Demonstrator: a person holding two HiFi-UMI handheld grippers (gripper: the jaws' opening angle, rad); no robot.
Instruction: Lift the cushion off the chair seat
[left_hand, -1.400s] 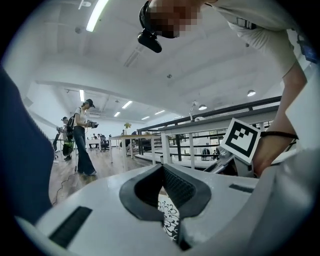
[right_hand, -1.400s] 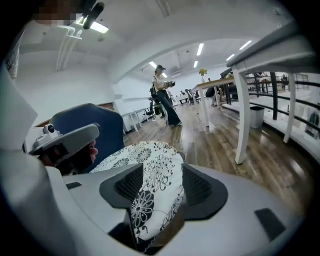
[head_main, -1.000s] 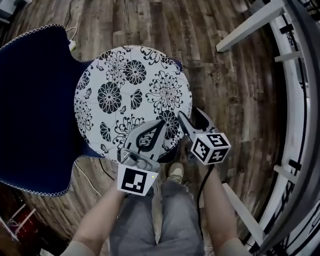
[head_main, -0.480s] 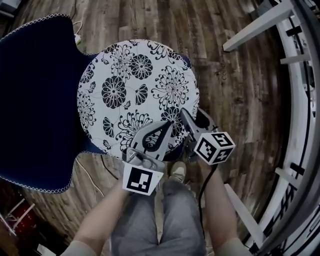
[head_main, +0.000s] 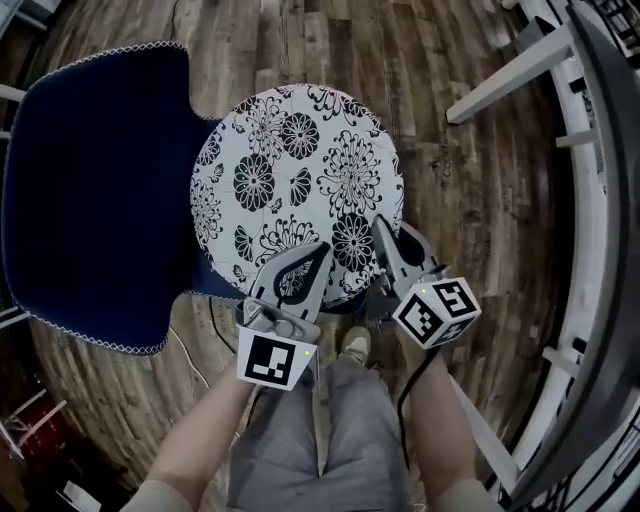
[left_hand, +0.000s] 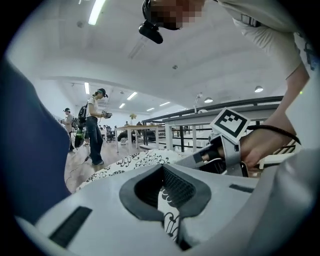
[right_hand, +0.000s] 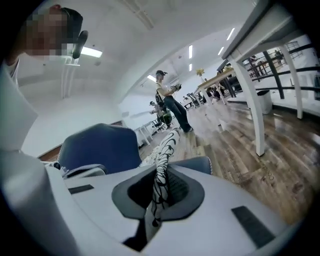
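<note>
A round white cushion (head_main: 300, 170) with black flowers is tilted above the dark blue chair (head_main: 100, 190), its near edge raised. My left gripper (head_main: 318, 252) is shut on that near edge; in the left gripper view the printed fabric (left_hand: 169, 220) is pinched between the pads of my left gripper (left_hand: 172, 210). My right gripper (head_main: 381, 225) is shut on the cushion's near right edge. In the right gripper view the cushion (right_hand: 167, 145) stands edge-on, running up out of my right gripper (right_hand: 159, 192), with the chair (right_hand: 100, 147) behind it.
White table legs and rails (head_main: 510, 60) stand along the right side over a wooden floor (head_main: 470, 200). A cable (head_main: 195, 350) lies on the floor by the person's shoe (head_main: 352, 345). Other people (left_hand: 95, 125) stand far off in the room.
The right gripper's jaws have closed on the cushion's edge. Both grippers have risen, and the cushion has come up and shifted right, away from the chair back.
</note>
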